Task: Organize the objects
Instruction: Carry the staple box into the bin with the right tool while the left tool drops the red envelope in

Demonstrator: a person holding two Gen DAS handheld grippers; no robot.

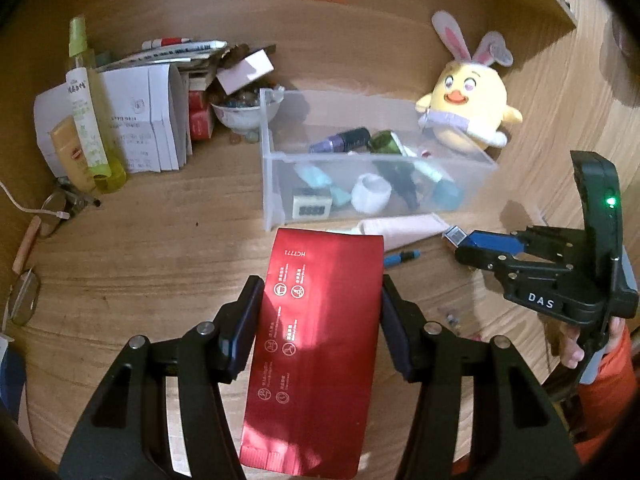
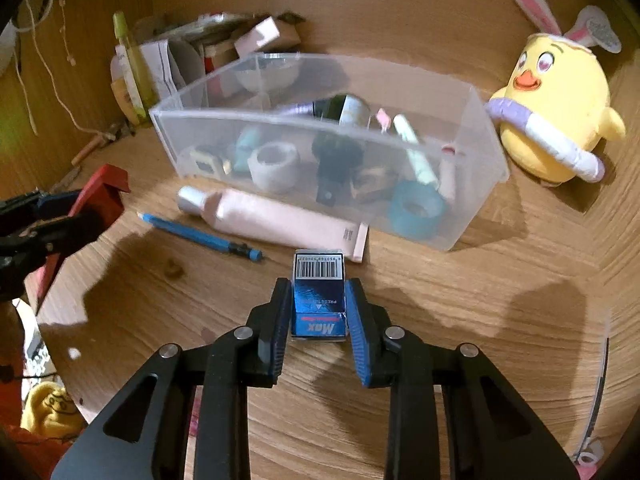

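My left gripper (image 1: pixel 320 300) is shut on a flat red packet (image 1: pixel 316 352) and holds it above the wooden desk, just in front of the clear plastic bin (image 1: pixel 280 184). My right gripper (image 2: pixel 318 304) is shut on a small blue box with a barcode (image 2: pixel 319 296), held above the desk in front of the bin (image 2: pixel 480 152). In the left wrist view the right gripper (image 1: pixel 472 246) shows at the right with the blue box (image 1: pixel 456 236). The bin holds bottles, a white cup, a small clock and a blue tape roll.
A pink tube (image 2: pixel 280 220) and a blue pen (image 2: pixel 200 232) lie before the bin. A yellow plush chick (image 1: pixel 468 104) sits right of it. Papers, boxes, a bowl and a green spray bottle (image 1: pixel 86 112) crowd the back left. Glasses (image 1: pixel 52 212) lie at the left.
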